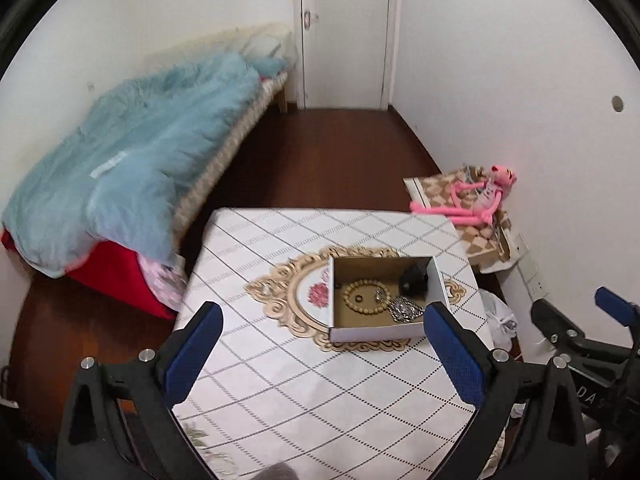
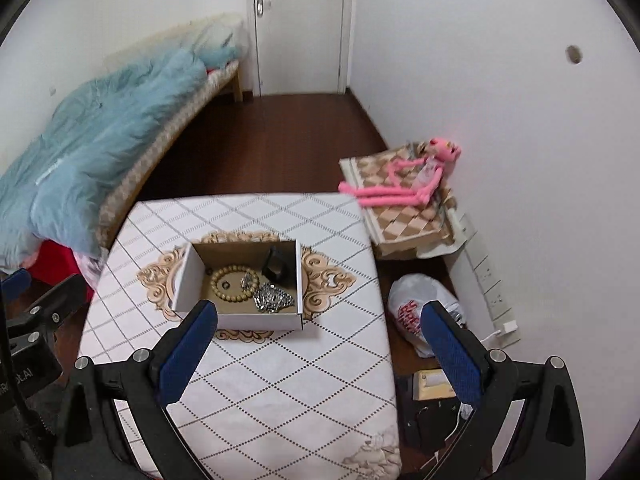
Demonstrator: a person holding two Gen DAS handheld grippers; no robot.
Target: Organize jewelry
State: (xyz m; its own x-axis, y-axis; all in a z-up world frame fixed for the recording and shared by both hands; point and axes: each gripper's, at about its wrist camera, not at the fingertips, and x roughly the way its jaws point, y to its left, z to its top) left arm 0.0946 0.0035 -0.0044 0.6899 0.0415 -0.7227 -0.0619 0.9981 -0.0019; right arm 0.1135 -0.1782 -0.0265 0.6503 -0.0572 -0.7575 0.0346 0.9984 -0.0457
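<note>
On the quilted table (image 2: 280, 380), a white cardboard box (image 2: 240, 320) is sitting open over an ornate gold-edged mat (image 2: 324, 280), and the jewelry is lying inside it: a beaded bracelet (image 2: 228, 286) toward the box's 9 o'clock side, a silvery chain piece (image 2: 272, 300) at about 5 o'clock, and a black object (image 2: 278, 266) at 1 o'clock.

Both tools are hanging above the near end of the table, well apart from the box. The left gripper (image 1: 324, 360) is gaping wide with nothing between its blue pads (image 1: 456, 360); the right gripper (image 2: 316, 352) is likewise spread wide and carrying nothing. Nothing is standing between either gripper and the box.

Off the table's 2 o'clock corner, a pink plush toy (image 2: 404, 188) is sprawling on a checkered board (image 2: 404, 220). At 3 o'clock a white plastic bag (image 2: 412, 304) is slumping on the floor. Toward 10 o'clock, a blue duvet (image 2: 92, 140) is spilling over a bed, and a white door (image 2: 300, 28) is standing at 12 o'clock.
</note>
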